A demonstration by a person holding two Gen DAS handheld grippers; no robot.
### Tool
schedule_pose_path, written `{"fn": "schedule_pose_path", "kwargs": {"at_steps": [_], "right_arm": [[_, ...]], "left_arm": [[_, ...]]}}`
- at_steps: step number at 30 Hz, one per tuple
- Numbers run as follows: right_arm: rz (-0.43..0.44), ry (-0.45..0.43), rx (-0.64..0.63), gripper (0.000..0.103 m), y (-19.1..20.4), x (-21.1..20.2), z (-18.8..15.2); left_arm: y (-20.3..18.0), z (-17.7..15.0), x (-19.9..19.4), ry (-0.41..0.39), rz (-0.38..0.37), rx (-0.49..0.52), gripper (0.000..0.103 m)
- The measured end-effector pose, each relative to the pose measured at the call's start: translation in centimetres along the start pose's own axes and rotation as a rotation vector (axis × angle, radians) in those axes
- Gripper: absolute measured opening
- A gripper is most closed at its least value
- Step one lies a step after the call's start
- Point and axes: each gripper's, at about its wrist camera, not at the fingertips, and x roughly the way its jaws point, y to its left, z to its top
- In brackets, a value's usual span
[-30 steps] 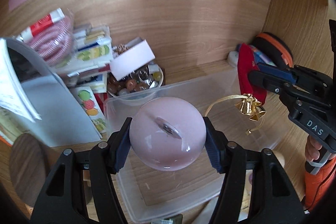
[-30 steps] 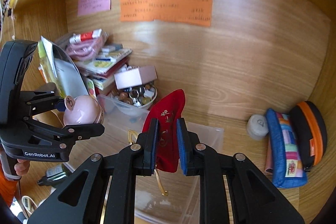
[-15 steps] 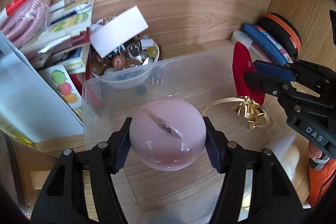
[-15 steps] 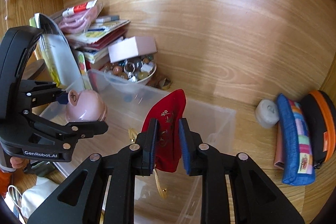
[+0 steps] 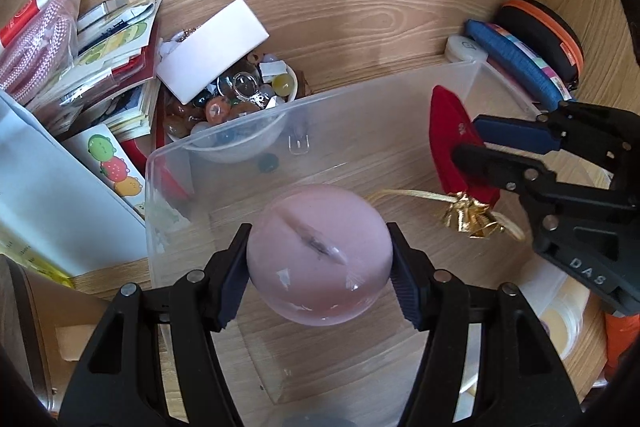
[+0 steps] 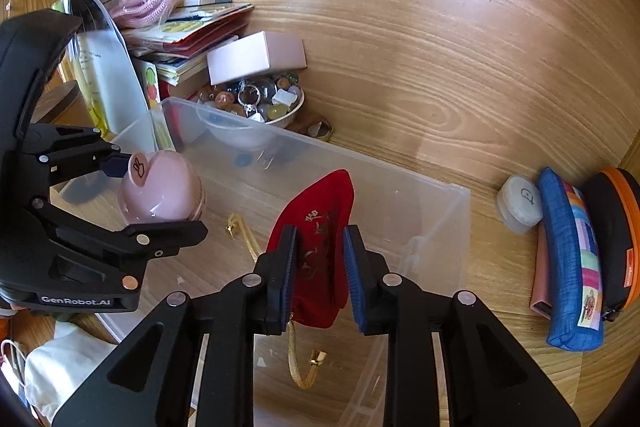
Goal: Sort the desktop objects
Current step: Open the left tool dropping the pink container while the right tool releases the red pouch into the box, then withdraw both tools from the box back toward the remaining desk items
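Plastic, clear and thin-walled, forms the rectangular bin [image 5: 400,95] that sits on the wood-grain worktop [image 6: 460,67], and both tools hang over its open top. The left tool [image 5: 319,269] is clenched on a glossy pink ball-shaped container [image 5: 318,255], its ribbed dark-blue pads pressing the rounded sides; a narrow slot crosses the top of the container, and in the right wrist view a small round tag sticks up from it. The container is held above the bin's floor, near the left wall.

The right tool [image 6: 320,267] has a red velvet pouch [image 6: 320,211] between its blue ribbed pads, and its jaws are opening: a gap shows on the right side of the pouch, while the left pad lies just beside the cloth. The pouch is soft and pointed at its upper end, with pale embroidery on the face. A flat gold ribbon with small shiny gold bells [image 5: 470,217] hangs from its lower end inside the bin.

Behind the bin stands a white bowl [image 6: 288,115] heaped with glassy beads and rings, with a pale cardboard box [image 6: 256,57] resting on top. Booklets [image 6: 192,27] lie stacked to the left. To the right sit a small round white jar [image 6: 520,205], a blue fabric pencil case [image 6: 572,259] and a black case with an orange zip [image 6: 616,231], touching side by side.
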Motion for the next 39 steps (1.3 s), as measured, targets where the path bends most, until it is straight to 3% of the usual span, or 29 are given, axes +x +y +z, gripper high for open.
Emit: {"fn": "schedule_pose_path", "kwargs": {"at_steps": [6,8,13,20,26,30,32,39], "right_arm": [[-0.003,0.016,-0.018,0.026,0.5,0.5,-0.4],[-0.008,0.018,-0.023,0.032,0.6,0.6,-0.4],[-0.029,0.001,-0.021,0.047,0.5,0.4,-0.3],[-0.067,-0.087,0.001,0.066,-0.1,-1.4,0.1],[-0.05,-0.113,0.062,0.071,-1.3,-2.7,0.6],[-0.044,-0.137,0.098,0.074,-1.9,-4.7,1.1],[-0.043,-0.159,0.11,0.082,-2.0,-6.2,1.2],[-0.045,-0.243,0.1,0.084,-0.8,-11.5,0.3]], "left_arm": [[0.0,-0.1,0.0,0.0,-0.008,0.008,0.064],[0.1,-0.2,0.0,0.0,-0.012,0.009,0.066],[0.1,-0.1,-0.3,-0.022,-0.024,0.0,0.082],[0.5,-0.1,-0.5,-0.027,-0.013,-0.015,0.087],[1.2,0.1,-2.2,-0.062,-0.014,-0.032,0.088],[1.2,0.0,-3.8,-0.088,0.007,-0.032,0.091],[1.1,-0.1,-4.8,-0.105,0.026,-0.033,0.094],[1.1,-0.8,-9.0,-0.172,0.031,-0.074,0.095]]}}
